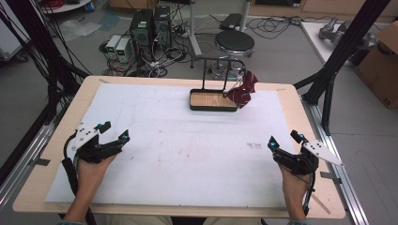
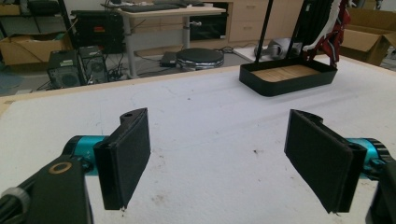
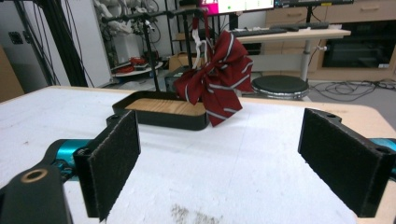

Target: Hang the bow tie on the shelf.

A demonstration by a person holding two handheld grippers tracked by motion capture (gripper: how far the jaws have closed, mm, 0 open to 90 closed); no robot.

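A person's two hands rest on a white-covered counter (image 1: 187, 154), each holding a gripper whose fingers stand spread wide with nothing between them. The left gripper (image 1: 114, 131) sits near the counter's near left corner, its fingers (image 2: 126, 156) parted over bare white sheet; the right gripper (image 1: 285, 139) sits near the near right corner, its fingers (image 3: 109, 161) likewise well apart and empty.

Far ahead of both sets of fingers, at the counter's far edge, stands a black tray (image 1: 213, 107) with a wooden floor and a thin black stand (image 1: 204, 70) rising from it. A dark red bow tie with pale stripes (image 1: 244, 89) hangs from the stand at the tray's right end, its lower tip dropping over the tray's rim. In the right gripper view the bow tie (image 3: 215, 77) shows up between the two fingers and well beyond them, with the tray (image 3: 161, 114) just beyond the left-hand finger's tip. In the left gripper view the tray (image 2: 287, 77) lies ahead and toward the right-hand finger, well apart from it, the bow tie (image 2: 334, 23) hanging at its far corner.

Faint smudges mark the sheet just ahead of the right gripper's fingers. A round stool (image 1: 234, 43) and computer towers (image 1: 150, 26) stand on the floor beyond the counter.
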